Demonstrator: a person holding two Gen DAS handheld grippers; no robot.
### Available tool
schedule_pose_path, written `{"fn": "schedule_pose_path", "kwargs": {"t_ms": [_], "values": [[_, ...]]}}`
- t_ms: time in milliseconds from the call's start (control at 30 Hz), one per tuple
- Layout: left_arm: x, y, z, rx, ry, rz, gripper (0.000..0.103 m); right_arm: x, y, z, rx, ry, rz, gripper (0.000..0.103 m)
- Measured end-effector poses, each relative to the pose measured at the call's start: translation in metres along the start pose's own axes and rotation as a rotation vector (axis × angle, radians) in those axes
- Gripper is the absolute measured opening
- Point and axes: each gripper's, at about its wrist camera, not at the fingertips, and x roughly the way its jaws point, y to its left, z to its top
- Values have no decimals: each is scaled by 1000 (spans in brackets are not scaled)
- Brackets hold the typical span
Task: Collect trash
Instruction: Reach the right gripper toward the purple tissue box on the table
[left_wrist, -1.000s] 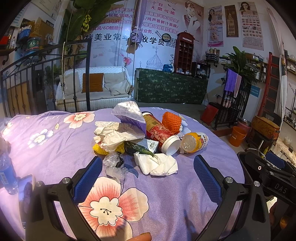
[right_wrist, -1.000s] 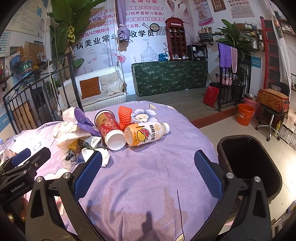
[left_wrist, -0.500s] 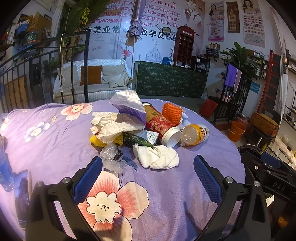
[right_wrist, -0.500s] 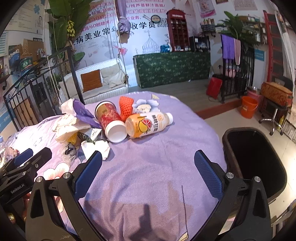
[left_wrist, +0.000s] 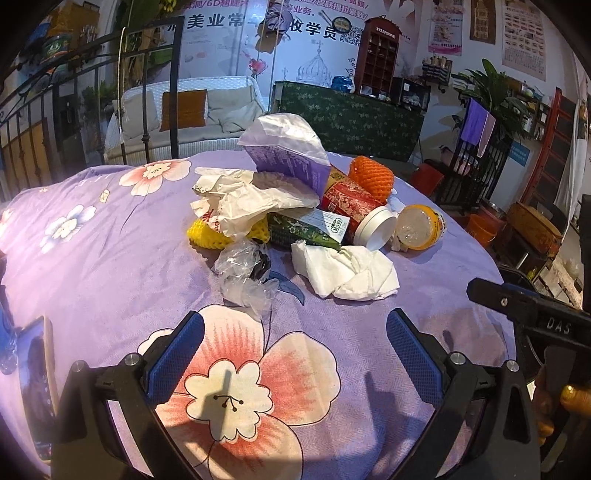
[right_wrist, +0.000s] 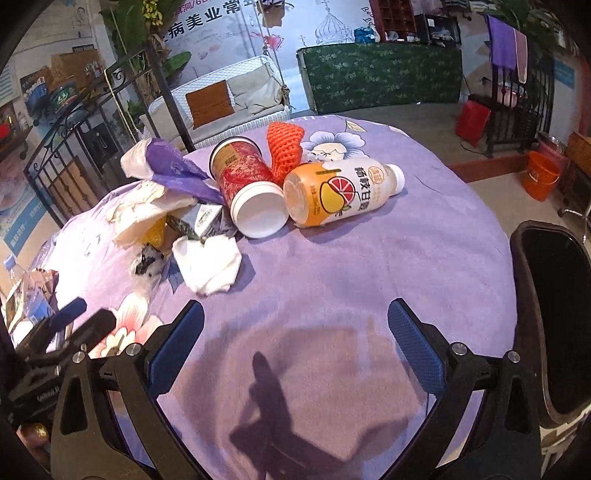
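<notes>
A heap of trash lies on a round table with a purple flowered cloth (left_wrist: 110, 258). It holds a crumpled white tissue (left_wrist: 347, 271) (right_wrist: 208, 264), clear plastic wrap (left_wrist: 245, 275), a red paper cup (right_wrist: 249, 186), an orange juice bottle (right_wrist: 341, 192), orange foam net (right_wrist: 284, 147), a purple bag (left_wrist: 288, 155) and a green carton (left_wrist: 306, 230). My left gripper (left_wrist: 293, 354) is open and empty, just short of the plastic wrap and tissue. My right gripper (right_wrist: 295, 347) is open and empty, short of the bottle and cup.
A black trash bin (right_wrist: 554, 314) stands off the table's right edge. A phone (left_wrist: 37, 384) and a water bottle (left_wrist: 5, 343) lie at the left edge. An iron railing (left_wrist: 74, 110), a swing sofa (left_wrist: 184, 110) and orange buckets (right_wrist: 541, 177) stand beyond.
Both grippers have moved forward toward the trash heap and tilted down. The heap looks larger in both views. Nothing was taken hold of.
</notes>
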Motion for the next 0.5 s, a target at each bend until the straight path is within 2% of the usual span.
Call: {"fn": "schedule_pose_path", "kwargs": {"t_ms": [200, 333, 433, 500], "values": [[4, 17, 7, -18, 24, 3, 97, 18, 33, 41, -97, 18, 101, 98], [3, 27, 11, -36, 33, -5, 97, 29, 69, 65, -224, -12, 119, 98], [2, 30, 12, -38, 34, -1, 97, 45, 104, 72, -357, -15, 113, 98], [4, 31, 12, -29, 35, 4, 97, 52, 117, 77, -396, -22, 118, 98]]}}
